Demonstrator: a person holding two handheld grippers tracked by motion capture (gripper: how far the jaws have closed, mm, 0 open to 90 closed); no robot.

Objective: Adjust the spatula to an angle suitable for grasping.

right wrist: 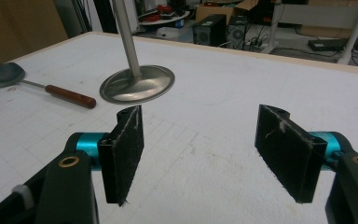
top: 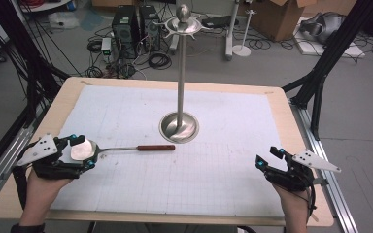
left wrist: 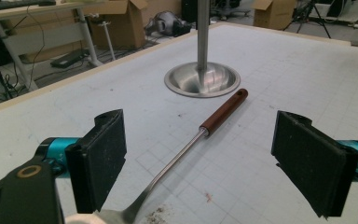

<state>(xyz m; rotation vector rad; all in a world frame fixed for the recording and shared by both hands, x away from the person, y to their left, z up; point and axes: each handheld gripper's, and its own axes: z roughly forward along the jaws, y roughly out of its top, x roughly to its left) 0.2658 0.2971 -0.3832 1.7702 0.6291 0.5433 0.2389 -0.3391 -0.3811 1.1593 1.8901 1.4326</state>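
— While both hands rest at the near edge, what lies around the left gripper (top: 80, 149)?

— Its jaws stand wide apart, and the spoon (top: 126, 148) lies flat on the mat between them. The round bowl end is directly under the jaws; the thin steel shaft runs away from the gripper, and the brown handle (left wrist: 223, 111) is at the far end. From the left gripper view the pads (left wrist: 103, 158) do not press the metal.

— And beyond the handle?

— Just past its tip stands the stand (top: 179, 73), a tall polished metal pole on a round dished base (left wrist: 202, 79), with a ring of hooks and a ball on top. The base is near the handle, but I cannot tell whether they touch.

— The right gripper (top: 268, 158)?

— Also spread open, nothing between its black pads (right wrist: 126, 149), which look rough like foam. It hovers far from the spoon, with the stand's base ahead of it and a bit toward the other hand.

— The surface?

— The mat (top: 233, 160) is white with a fine grid, over a pale wooden table (top: 65, 94). Some small brownish crumbs (left wrist: 158, 213) sit beside the spoon's neck.
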